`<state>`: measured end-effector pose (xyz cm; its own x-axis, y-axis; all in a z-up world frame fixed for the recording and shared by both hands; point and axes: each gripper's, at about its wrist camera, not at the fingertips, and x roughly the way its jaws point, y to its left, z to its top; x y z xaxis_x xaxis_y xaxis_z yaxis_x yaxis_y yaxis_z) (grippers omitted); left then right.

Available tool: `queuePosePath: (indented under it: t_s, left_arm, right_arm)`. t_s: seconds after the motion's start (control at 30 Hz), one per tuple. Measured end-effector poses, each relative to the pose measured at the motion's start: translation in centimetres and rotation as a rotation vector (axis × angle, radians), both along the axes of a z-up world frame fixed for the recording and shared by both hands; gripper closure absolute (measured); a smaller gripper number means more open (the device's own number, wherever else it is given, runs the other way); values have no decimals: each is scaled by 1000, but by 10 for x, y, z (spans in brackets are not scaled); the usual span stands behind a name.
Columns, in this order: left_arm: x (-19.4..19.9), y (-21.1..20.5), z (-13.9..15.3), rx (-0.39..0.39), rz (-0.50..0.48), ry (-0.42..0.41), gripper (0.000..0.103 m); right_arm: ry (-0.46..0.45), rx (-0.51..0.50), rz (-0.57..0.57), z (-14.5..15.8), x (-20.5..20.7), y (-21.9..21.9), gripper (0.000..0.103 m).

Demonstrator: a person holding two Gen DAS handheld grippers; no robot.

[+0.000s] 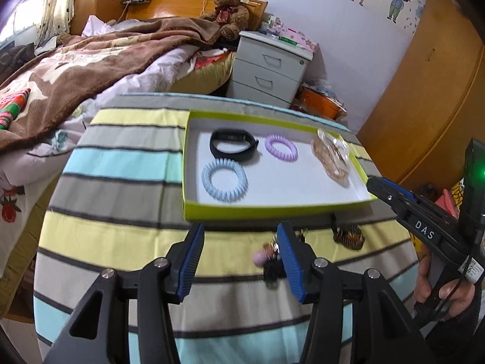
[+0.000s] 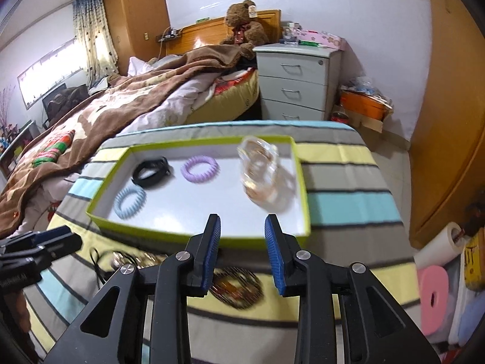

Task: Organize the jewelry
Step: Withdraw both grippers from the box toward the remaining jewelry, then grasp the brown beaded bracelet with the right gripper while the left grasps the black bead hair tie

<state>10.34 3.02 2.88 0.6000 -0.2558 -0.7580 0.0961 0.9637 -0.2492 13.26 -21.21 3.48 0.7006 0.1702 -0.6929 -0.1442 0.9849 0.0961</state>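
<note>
Tray (image 1: 272,209) collects sorted bands. Left gripper (image 1: 239,261) wide open, empty, beside leftover trinkets (image 1: 269,261), probably next pick. Right gripper (image 2: 242,251) open, empty above amber bracelet (image 2: 239,288).

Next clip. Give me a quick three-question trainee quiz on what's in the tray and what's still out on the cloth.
1. True or false: the blue spiral hair tie lies inside the green tray.
2. Which item sits nearest the tray's right wall? A) black wristband B) purple spiral hair tie C) clear bag of gold jewelry
3. Fill in: the brown beaded bracelet lies on the striped ___, outside the tray.

Key: 1 true; 2 C; 3 cloth.
</note>
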Motion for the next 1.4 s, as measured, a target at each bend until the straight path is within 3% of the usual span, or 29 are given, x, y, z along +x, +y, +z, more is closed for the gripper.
queuePosePath:
  t_s: [0.43, 0.97, 1.0, 1.1, 1.4]
  left_arm:
    - [-22, -12, -9, -4, -33, 10, 50]
    - [-23, -10, -17, 6, -26, 35, 50]
    - [-23, -9, -17, 6, -24, 38, 50]
    - [-24, -7, -18, 6, -19, 39, 50]
    - [-24, -7, -18, 0, -19, 38, 50]
  right_arm:
    - [139, 29, 56, -48, 2, -9, 71]
    - [145, -6, 183, -49, -25, 15, 71]
    - [141, -12, 191, -49, -29, 16, 69]
    - [135, -32, 192, -51, -32, 16, 48]
    - [133, -27, 260, -51, -43, 24, 46]
